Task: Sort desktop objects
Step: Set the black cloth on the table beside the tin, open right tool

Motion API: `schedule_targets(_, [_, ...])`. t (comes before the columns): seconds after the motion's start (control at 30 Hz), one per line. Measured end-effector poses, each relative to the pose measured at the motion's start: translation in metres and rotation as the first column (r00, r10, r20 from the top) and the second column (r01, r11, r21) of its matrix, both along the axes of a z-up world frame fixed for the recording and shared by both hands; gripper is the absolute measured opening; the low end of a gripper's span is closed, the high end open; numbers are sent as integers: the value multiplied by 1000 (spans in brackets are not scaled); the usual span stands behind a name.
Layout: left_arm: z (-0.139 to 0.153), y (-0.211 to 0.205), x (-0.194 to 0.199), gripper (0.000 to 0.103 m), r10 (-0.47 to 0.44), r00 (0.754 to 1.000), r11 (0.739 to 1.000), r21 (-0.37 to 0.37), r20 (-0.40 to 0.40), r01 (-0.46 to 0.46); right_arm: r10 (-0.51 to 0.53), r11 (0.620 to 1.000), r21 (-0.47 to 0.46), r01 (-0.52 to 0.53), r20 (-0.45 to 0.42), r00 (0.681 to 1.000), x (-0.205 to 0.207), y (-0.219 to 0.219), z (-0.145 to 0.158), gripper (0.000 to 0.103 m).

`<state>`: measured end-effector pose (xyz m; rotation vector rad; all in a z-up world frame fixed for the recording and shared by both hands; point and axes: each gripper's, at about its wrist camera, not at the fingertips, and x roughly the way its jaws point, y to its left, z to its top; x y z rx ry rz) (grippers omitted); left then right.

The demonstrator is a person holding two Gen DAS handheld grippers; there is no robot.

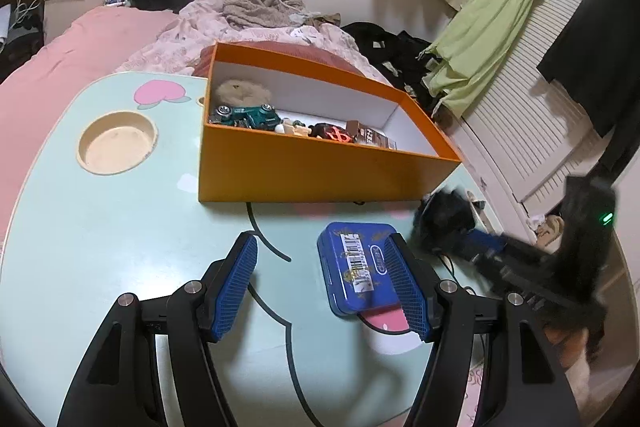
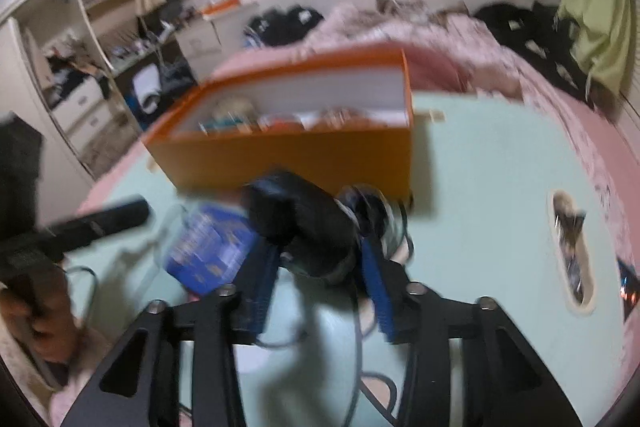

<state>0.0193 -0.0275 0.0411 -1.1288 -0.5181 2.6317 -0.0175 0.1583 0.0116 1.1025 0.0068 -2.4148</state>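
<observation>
The right gripper (image 2: 320,259) clasped a black corded device (image 2: 304,227) near the orange box (image 1: 320,167) on the bench (image 1: 120,227), apparently mid-transfer and next needing a lift over the wall, while the left gripper (image 1: 324,279) hovered half-open and empty beside a blue tin (image 1: 352,267)

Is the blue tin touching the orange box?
Apart. The left wrist view shows a strip of bare green table between the blue tin and the orange box.

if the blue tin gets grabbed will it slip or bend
The blue tin looks rigid, probably metal, so it likely won't bend. Its glossy lid may slip against the pads. Lying flat and low on the table, it seems unlikely to roll or tip.
</observation>
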Motion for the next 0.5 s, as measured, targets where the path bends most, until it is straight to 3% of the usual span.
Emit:
schedule_targets(0.03, [1,0,0,66,1,1000,1000,-4,-2,-1,-21,1000,8,21,15,1000,0,4,-7,78])
schedule_targets(0.23, [6,-5,-3,66,7,1000,1000,-22,-14,-8,-99,994,44,99,9,995,7,19,-16,99])
schedule_targets(0.33, [14,-6,-8,66,-3,1000,1000,-31,-28,2,-90,975,201,96,-37,995,14,6,-25,101])
schedule_targets(0.5, [45,7,-27,66,-49,995,995,-92,-88,41,-102,973,206,107,-35,994,12,10,-28,102])
